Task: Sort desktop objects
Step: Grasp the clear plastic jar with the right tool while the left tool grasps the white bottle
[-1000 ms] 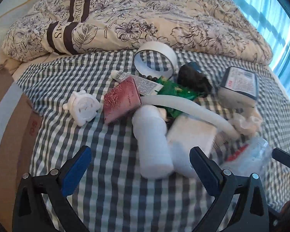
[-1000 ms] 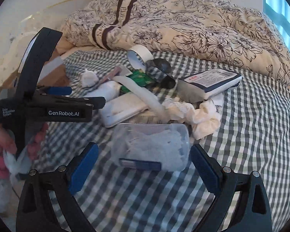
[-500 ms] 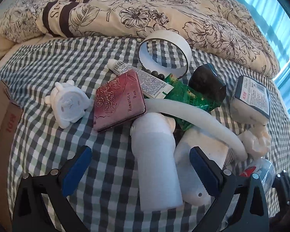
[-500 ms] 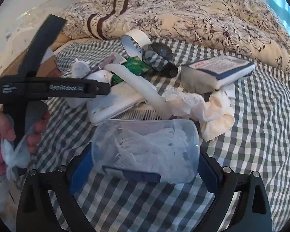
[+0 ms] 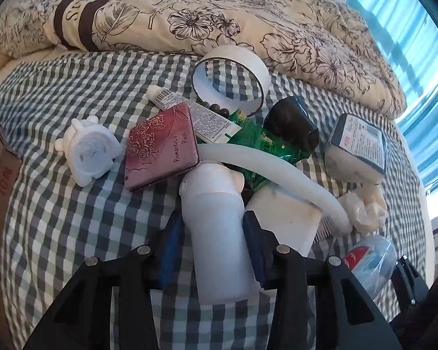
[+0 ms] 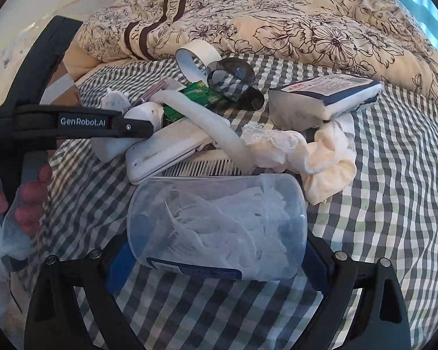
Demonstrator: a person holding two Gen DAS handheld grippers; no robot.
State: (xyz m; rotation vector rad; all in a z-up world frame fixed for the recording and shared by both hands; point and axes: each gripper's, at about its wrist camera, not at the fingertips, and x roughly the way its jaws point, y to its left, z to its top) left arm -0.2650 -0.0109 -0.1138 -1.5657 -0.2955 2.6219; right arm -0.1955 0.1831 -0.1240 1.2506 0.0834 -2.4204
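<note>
the left gripper [image 5: 213, 233] has its jaws pressed in on both sides of a white bottle [image 5: 219, 239], a matte plastic cylinder with a rounded cap, lying on the checked bed sheet [image 5: 58, 218] at the near edge of the pile. the right gripper [image 6: 216, 250] has its jaws against the two ends of a clear jar [image 6: 216, 227], lying on its side on the sheet, filled with white floss picks and carrying a dark label strip. behind lie a red case [image 5: 160, 148], a white curved tube [image 5: 277, 175] and a tape roll [image 5: 230, 78].
</note>
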